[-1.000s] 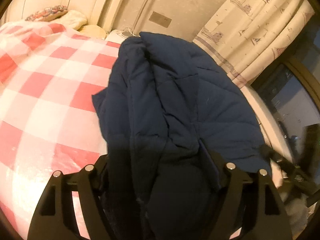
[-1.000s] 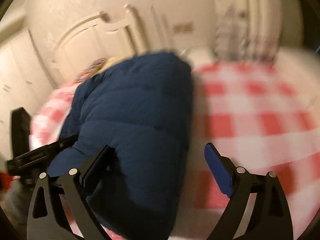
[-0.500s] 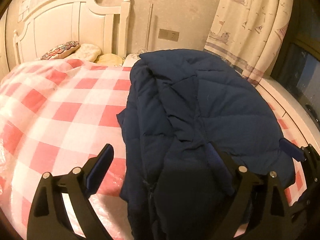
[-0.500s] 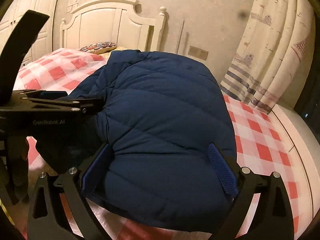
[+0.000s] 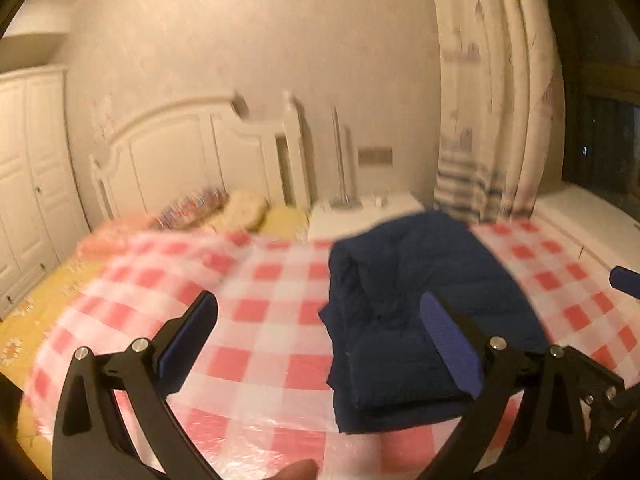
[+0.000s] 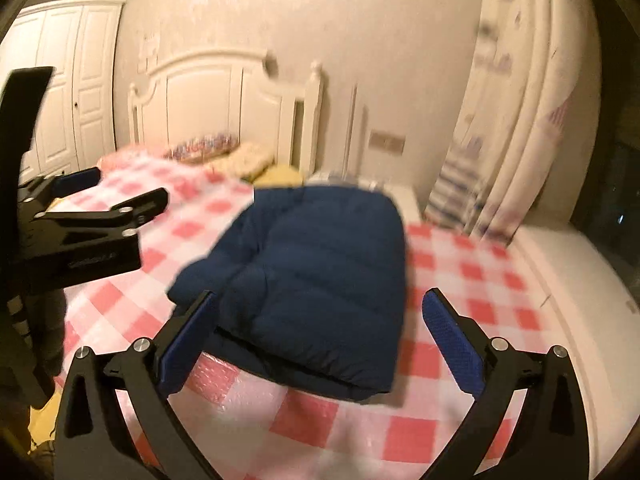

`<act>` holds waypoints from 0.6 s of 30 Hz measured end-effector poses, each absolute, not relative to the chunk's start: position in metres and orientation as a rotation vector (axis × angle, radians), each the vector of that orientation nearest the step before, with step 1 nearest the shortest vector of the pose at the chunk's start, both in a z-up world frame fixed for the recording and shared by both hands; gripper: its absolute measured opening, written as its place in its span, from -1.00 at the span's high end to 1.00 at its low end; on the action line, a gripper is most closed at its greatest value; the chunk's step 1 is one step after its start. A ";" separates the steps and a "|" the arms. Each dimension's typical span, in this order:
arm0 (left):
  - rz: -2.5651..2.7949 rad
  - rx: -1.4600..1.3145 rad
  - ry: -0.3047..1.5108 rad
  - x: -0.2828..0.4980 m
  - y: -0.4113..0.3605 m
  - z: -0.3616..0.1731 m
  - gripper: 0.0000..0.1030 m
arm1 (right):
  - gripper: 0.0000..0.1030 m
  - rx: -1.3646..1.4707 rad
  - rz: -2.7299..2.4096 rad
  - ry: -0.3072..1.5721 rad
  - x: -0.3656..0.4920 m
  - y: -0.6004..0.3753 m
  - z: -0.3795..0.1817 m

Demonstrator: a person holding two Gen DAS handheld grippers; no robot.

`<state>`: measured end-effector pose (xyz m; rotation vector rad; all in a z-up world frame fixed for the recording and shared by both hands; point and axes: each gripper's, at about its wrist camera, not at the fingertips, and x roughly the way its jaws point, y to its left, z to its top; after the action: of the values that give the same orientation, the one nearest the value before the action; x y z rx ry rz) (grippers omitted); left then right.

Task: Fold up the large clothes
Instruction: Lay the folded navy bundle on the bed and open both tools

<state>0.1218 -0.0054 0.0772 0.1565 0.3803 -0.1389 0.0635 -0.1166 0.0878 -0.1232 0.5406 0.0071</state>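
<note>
Folded jacket (image 6: 320, 280) lies on the bed (image 6: 460, 280), toward its right side. Pillows (image 6: 224, 152) behind it at the headboard (image 6: 216, 96); wardrobe (image 6: 76, 88) far left, curtain (image 6: 520, 120) right.

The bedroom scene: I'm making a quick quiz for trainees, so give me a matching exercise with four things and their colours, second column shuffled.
Things:
1. jacket
2. bed cover
3. headboard
4. left gripper

Colours:
A. black frame with blue pads
B. white
C. navy blue
D. red and white check

Pairs: 1-C, 2-D, 3-B, 4-A
</note>
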 end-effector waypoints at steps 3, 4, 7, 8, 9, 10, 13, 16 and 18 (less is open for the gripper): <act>-0.170 0.152 0.342 0.093 -0.004 0.094 -0.96 | -0.89 -0.118 0.012 0.500 0.043 -0.114 0.103; -0.182 0.146 0.335 0.086 -0.003 0.097 -0.96 | -0.89 -0.113 0.012 0.482 0.036 -0.113 0.107; -0.207 0.131 0.345 0.073 -0.002 0.099 -0.96 | -0.89 -0.094 0.014 0.460 0.030 -0.118 0.115; -0.210 0.133 0.347 0.070 -0.002 0.098 -0.96 | -0.89 -0.089 0.016 0.453 0.028 -0.118 0.117; -0.217 0.137 0.345 0.067 -0.003 0.097 -0.96 | -0.89 -0.087 0.017 0.445 0.027 -0.118 0.118; -0.219 0.140 0.343 0.065 -0.004 0.097 -0.96 | -0.89 -0.085 0.017 0.438 0.027 -0.119 0.119; -0.223 0.132 0.352 0.062 -0.005 0.095 -0.96 | -0.89 -0.083 0.020 0.433 0.025 -0.117 0.120; -0.221 0.126 0.354 0.061 -0.005 0.093 -0.96 | -0.89 -0.080 0.024 0.437 0.027 -0.115 0.119; -0.218 0.129 0.352 0.061 -0.004 0.092 -0.96 | -0.89 -0.078 0.024 0.443 0.027 -0.115 0.118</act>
<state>0.0607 -0.0045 0.0920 0.1287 0.3523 -0.2177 0.0267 -0.1148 0.1183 -0.0775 0.4426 0.0239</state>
